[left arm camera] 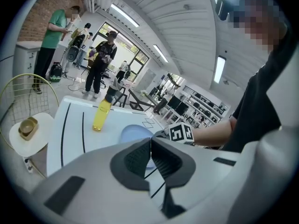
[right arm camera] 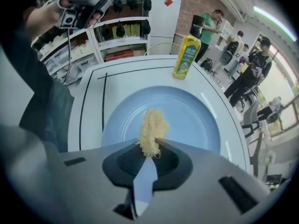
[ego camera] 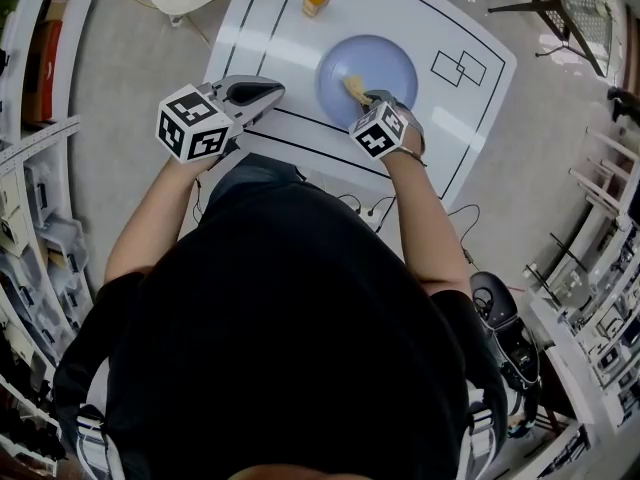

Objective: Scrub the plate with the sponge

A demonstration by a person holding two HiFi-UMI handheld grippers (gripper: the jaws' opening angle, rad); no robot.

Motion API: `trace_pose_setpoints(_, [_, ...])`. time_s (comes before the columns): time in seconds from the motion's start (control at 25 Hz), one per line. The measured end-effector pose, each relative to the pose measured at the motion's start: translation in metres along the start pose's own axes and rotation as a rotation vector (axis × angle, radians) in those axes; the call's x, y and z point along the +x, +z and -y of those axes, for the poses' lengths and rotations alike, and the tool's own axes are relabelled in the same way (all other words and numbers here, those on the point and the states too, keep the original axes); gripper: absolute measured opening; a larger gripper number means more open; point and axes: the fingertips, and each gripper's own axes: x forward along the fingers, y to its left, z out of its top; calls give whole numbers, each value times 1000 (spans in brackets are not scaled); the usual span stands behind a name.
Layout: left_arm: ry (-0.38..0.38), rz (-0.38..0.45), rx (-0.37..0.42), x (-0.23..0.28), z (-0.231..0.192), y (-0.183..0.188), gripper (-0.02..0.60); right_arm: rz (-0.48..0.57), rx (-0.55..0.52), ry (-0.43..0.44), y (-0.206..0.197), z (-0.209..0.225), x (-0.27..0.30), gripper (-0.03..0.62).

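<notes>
Over the blue plate [ego camera: 388, 60] | right gripper [right arm camera: 150, 149] clamped on the yellow sponge [right arm camera: 152, 129], its tip at the plate's middle | left gripper [left arm camera: 150, 146] jaws together, holding nothing, off to the near left | best way, I think: push down softly, rub round and round, hold tight.

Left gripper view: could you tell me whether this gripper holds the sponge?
No, the left gripper is shut and empty; the right gripper grips the sponge.
</notes>
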Motion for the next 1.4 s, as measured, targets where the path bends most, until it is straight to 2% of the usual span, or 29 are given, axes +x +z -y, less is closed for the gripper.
trace_pose_setpoints(0.2, [-2,-3,-5,1,-4,-2,9,-62,-30,28,-12,-14,16,34])
trace_pose_setpoints(0.64, [6,-17,-21,3,-17,-3,9,-70,-68,38,4,-18,29,35])
trace_pose_setpoints(0.84, [5,-17,-26,3,-23,0,9,-72,-95,38,13,-14,35,35])
trace_pose_setpoints(1.4, [3,-30,-29,10,-35,8,9,-63,-79,19,25,21,40,35])
